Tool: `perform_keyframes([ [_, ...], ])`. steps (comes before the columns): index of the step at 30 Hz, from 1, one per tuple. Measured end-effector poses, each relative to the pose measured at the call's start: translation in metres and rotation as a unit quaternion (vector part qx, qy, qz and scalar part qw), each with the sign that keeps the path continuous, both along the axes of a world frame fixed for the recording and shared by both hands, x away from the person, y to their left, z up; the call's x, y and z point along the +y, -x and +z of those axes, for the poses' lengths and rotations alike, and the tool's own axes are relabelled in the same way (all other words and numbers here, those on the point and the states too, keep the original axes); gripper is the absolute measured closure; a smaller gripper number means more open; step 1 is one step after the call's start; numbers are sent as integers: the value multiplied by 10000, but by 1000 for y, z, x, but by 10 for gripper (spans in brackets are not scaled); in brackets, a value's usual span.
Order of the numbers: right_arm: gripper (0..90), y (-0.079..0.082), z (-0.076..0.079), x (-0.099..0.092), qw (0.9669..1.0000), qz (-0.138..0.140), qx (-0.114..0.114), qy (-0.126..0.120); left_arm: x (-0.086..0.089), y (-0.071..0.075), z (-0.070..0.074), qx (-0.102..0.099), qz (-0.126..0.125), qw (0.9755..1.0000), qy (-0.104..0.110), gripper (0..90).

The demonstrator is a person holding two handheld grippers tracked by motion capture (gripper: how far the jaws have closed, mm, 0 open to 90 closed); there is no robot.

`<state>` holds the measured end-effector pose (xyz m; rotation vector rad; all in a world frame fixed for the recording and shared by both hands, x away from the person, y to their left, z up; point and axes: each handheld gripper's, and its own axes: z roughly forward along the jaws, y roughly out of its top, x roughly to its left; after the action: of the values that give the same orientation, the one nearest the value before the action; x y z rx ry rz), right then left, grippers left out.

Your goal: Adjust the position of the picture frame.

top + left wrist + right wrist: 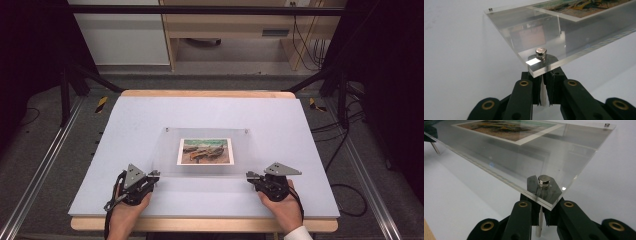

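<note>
A clear acrylic frame (207, 150) lies flat near the middle of a pale grey table (125, 115), with a print (205, 151) of boats on a shore sandwiched at its centre. The frame stands off the table on thin metal legs at its corners; silver caps top each corner, the two far ones (167, 129) visible in the high view. The left gripper (154, 175) sits at the frame's near left corner, held in the person's left hand (127, 212), which enters from the bottom edge. In the left gripper view its jaws are closed on the leg (543, 96) directly beneath that corner, under the silver cap (540, 52); the acrylic edge overhangs the jaw tips. The right gripper (250, 176) sits at the near right corner, held in the right hand (282, 207), a white cuff showing at the wrist. In the right gripper view its jaws are likewise clamped on the leg (539, 225) below the corner, under its cap (544, 180). Both grippers lie low on the table and point inward toward the frame from opposite sides, well apart from each other. The frame appears level, its far edge parallel to the table's far wooden edge. A cable trails from each gripper toward the person
</note>
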<state>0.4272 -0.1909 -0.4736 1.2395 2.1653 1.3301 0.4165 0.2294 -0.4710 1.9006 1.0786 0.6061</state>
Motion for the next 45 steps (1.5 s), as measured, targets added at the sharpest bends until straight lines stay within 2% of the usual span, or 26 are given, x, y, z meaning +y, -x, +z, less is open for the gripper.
perform_keyframes([
  [5, 847, 0, 0, -1, 10000, -28, 14, 6, -2, 1, 0, 44, -31, 10000, 9, 825],
  [21, 847, 0, -3, 0, 9999, -48, 134, 77, -3, 0, -1, 88, -31, 9997, -206, 822],
  [45, 847, -1, -4, 2, 9999, 14, 126, 89, -3, -2, -2, 38, 38, 9998, -191, 821],
])
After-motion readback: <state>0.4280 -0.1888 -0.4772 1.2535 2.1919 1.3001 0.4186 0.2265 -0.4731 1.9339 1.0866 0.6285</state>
